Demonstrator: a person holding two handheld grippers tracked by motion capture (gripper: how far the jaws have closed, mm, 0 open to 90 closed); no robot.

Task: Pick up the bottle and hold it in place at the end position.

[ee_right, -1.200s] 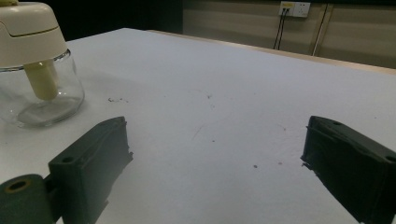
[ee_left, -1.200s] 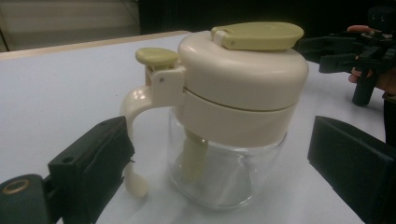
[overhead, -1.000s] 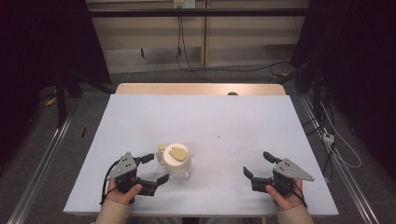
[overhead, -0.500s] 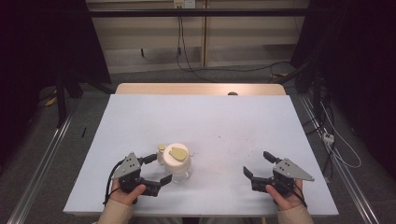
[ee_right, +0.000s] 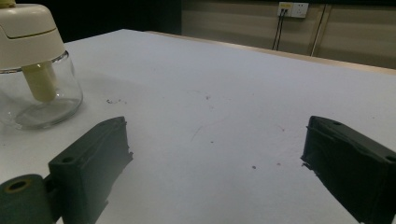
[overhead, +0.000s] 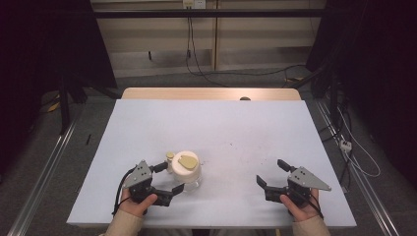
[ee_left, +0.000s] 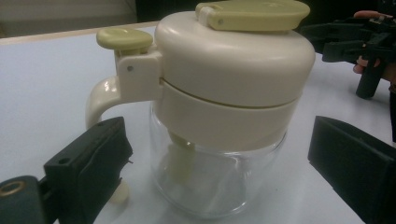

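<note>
Glass jar with cream pump lid point(overhead: 185, 170), upright on desk point(overhead: 231, 128) near front-left; left gripper point(overhead: 164, 179) jaws spread around its body, apparently for grasping; right gripper point(overhead: 272, 174) jaws apart, idle, well clear.

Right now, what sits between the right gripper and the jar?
Nothing: bare white table separates the right gripper from the jar, as the high view shows.

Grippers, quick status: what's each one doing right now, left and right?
Left gripper: open, tongs either side of the glass jar with the cream lid, not gripping it.
Right gripper: open, holding nothing, over bare table.
</note>
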